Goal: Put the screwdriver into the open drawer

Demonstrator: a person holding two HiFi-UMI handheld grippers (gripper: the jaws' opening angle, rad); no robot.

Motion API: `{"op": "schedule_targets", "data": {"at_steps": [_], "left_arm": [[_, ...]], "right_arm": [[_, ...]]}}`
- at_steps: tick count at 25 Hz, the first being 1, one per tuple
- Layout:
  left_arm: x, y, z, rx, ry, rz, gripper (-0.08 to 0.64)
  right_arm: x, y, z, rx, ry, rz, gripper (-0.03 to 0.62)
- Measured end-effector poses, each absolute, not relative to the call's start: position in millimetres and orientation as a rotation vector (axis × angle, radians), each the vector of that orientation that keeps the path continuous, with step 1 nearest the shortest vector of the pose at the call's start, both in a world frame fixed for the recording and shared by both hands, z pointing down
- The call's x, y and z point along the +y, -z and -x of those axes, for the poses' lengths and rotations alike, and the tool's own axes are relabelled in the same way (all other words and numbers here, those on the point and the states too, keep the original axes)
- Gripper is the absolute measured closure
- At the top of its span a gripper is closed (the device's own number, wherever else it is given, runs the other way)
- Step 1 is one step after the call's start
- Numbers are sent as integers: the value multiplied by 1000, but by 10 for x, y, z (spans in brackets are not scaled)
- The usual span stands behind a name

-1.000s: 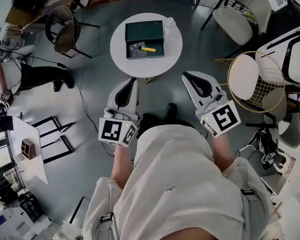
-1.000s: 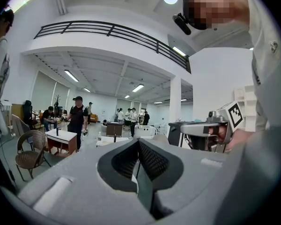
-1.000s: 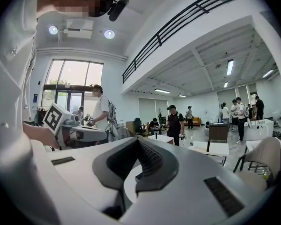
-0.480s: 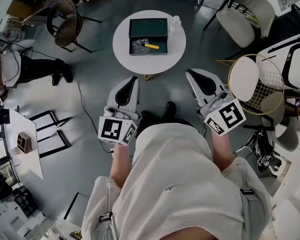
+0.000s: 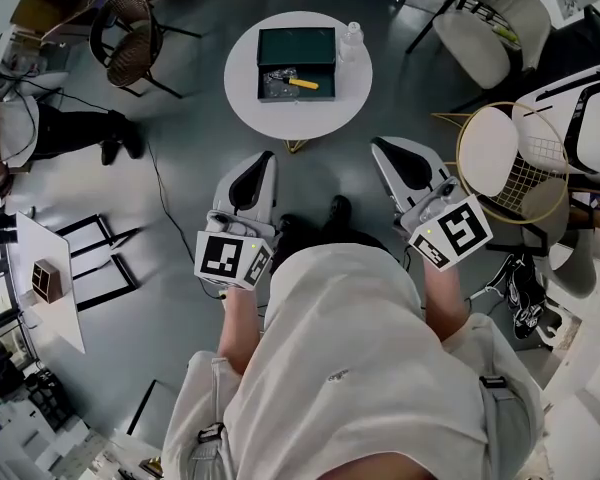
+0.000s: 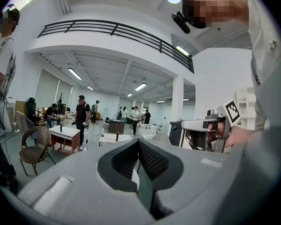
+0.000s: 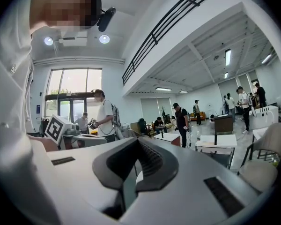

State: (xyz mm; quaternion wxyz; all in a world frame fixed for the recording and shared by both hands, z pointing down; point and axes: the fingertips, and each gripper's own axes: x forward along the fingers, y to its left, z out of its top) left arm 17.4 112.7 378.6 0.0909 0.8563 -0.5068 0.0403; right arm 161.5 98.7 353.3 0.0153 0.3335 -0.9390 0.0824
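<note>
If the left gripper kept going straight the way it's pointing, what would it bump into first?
Probably the round white table, at its near edge. Only bare floor lies between it and the left gripper. Height is unclear, though, so it might pass over the tabletop.

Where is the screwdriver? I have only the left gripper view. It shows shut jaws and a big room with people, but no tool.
Observer: The head view shows it. The screwdriver, with a yellow handle, lies inside the open drawer on a round white table.
Operator: Does the right gripper hold anything?
Observer: No. In the right gripper view, the right gripper has its jaws together with nothing between them.
Operator: Are the grippers near that table?
Observer: Not over it. From above, the left gripper and the right gripper both hang over the grey floor, short of the table's near edge.
</note>
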Motion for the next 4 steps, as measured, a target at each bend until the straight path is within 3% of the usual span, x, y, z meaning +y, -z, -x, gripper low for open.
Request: {"op": "schedule_targets", "data": {"at_steps": [4], "left_arm": [[1136, -3802, -169, -1506, -121, -2542, 549]], "right_arm": [[1008, -3545, -1598, -2917, -257, -1023, 588]]}}
